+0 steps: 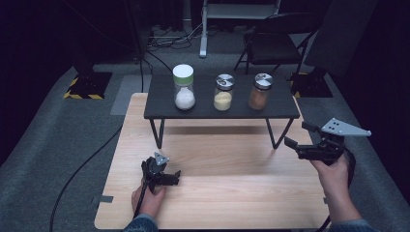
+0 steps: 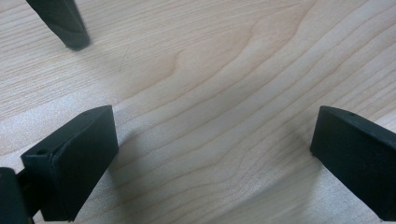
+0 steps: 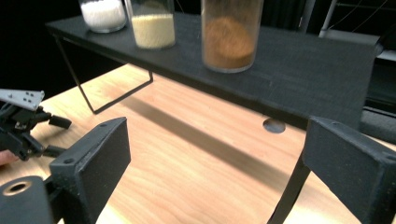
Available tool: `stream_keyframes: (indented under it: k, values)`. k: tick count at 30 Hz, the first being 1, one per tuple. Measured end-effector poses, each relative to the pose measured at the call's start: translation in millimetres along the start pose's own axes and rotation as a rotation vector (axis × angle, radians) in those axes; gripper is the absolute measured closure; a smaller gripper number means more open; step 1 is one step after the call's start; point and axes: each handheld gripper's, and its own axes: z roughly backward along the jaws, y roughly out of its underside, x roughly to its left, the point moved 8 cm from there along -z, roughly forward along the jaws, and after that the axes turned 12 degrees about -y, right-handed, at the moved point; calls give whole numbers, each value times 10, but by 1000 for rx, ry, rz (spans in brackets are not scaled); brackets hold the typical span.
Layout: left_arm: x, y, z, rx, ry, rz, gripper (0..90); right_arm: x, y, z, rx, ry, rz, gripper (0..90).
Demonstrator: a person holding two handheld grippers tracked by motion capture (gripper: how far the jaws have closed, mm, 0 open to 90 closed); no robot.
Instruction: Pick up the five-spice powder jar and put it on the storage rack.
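We hold the right gripper [image 1: 300,137] with fingers spread, aimed at the brown jar [image 1: 259,91] on the shelf [image 1: 203,112]; left gripper [image 1: 170,178] rests spread on the near worktop [image 1: 232,193], keeping clear.

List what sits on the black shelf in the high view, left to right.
Green-lidded jar of white powder → silver-lidded jar of yellow powder → silver-lidded jar of brown powder, all upright and apart on the black shelf.
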Motion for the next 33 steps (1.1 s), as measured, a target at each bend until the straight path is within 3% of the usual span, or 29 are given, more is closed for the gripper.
stream_keyframes:
  k: [11, 30, 33]
  values:
    - [0, 0, 0, 0, 0, 0, 7, -1, 361, -157, 46, -4, -33, 55]
    - [0, 1, 1, 0, 0, 0, 7, 54, 649, -223, 132, 32, -20, 44]
    - [0, 1, 1, 0, 0, 0, 7, 89, 707, -223, 123, 46, -10, 44]
